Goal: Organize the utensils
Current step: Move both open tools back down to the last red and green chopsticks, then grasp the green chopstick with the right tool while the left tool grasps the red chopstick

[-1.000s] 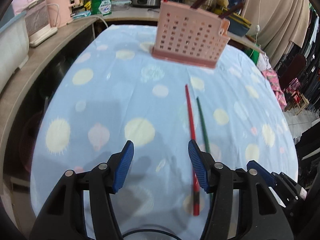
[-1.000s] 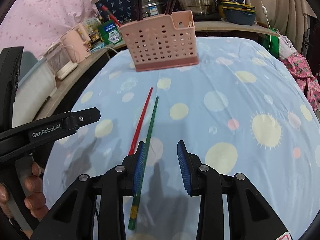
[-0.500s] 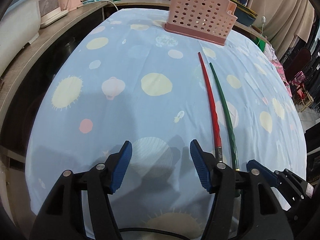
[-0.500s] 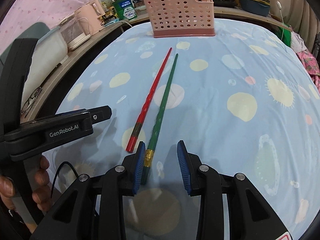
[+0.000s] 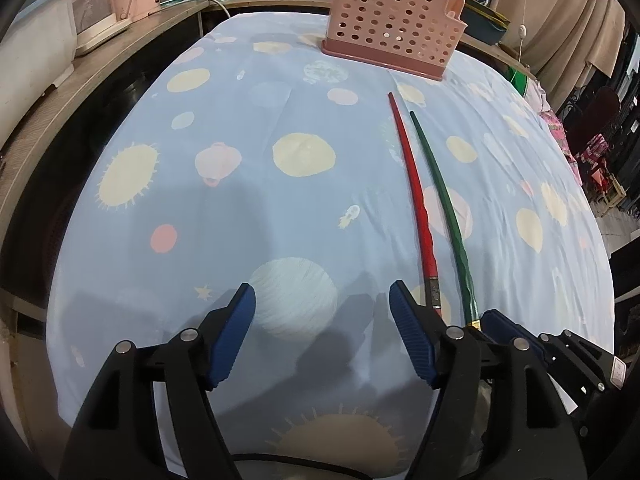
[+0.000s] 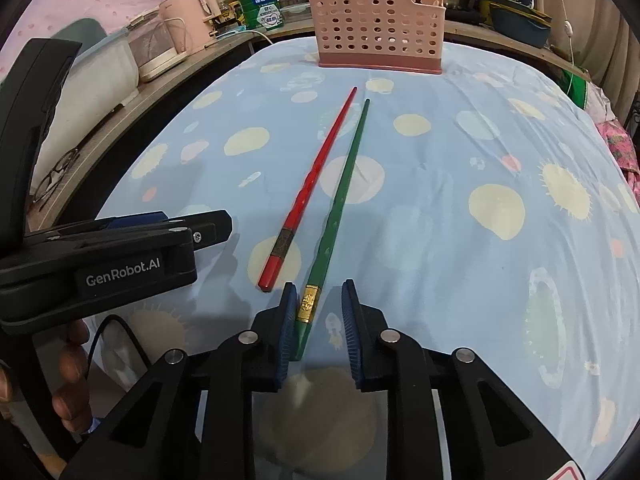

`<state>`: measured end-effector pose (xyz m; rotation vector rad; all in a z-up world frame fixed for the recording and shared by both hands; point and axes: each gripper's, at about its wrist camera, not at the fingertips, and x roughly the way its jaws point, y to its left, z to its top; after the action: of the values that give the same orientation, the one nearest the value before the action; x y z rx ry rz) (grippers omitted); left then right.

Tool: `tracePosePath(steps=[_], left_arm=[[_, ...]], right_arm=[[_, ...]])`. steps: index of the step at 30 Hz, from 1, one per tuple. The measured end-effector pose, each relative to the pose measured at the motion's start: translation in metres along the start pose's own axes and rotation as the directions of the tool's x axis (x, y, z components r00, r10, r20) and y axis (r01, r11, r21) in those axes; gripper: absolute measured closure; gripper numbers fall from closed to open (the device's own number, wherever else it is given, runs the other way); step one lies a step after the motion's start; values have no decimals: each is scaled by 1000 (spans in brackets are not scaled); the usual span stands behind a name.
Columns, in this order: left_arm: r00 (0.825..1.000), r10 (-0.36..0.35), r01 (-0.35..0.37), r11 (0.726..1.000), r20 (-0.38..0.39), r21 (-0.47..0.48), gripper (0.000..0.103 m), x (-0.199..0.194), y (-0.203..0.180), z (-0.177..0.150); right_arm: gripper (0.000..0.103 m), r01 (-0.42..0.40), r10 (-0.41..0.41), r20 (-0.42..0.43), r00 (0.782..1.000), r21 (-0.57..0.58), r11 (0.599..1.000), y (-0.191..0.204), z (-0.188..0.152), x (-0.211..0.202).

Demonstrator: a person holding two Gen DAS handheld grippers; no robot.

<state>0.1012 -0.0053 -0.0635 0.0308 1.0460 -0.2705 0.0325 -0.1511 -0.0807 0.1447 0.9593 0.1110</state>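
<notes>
A pink perforated plastic utensil basket (image 6: 378,26) stands upright at the far end of the surface, which is covered by a light blue cloth printed with suns and planets (image 5: 224,208). Dark utensil handles stick up out of the basket's top.

Two long chopsticks lie flat on the cloth on the near side of the basket, side by side and almost parallel, their thin tips pointing toward it but well short of its base. The red chopstick with a dark patterned band near its thick end (image 6: 310,190) lies to the left of the green chopstick with a gold band near its thick end (image 6: 338,208); they do not touch.

The right hand-held gripper (image 6: 318,318) is spread partly apart, and the thick end of the green chopstick sits between its blue ribbed fingers (image 6: 350,320), close against the left one (whether it actually touches cannot be told). The other finger is clear of it.

The left hand-held gripper (image 5: 322,334) is released, wide apart and holding nothing, hovering over the cloth farther from the basket than the red chopstick's thick end, which lies just beside its right finger.
</notes>
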Motion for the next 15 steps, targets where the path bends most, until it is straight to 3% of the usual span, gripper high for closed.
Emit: tracePosePath(steps=[3, 15], left_arm=[[1000, -3, 4, 1000, -2, 6, 35, 0, -3, 0], [1000, -29, 29, 999, -6, 45, 27, -1, -20, -3]], right_arm=[[94, 12, -12, 3, 1000, 5, 1000, -3, 0, 0], [97, 50, -54, 30, 998, 110, 993, -32, -2, -8]])
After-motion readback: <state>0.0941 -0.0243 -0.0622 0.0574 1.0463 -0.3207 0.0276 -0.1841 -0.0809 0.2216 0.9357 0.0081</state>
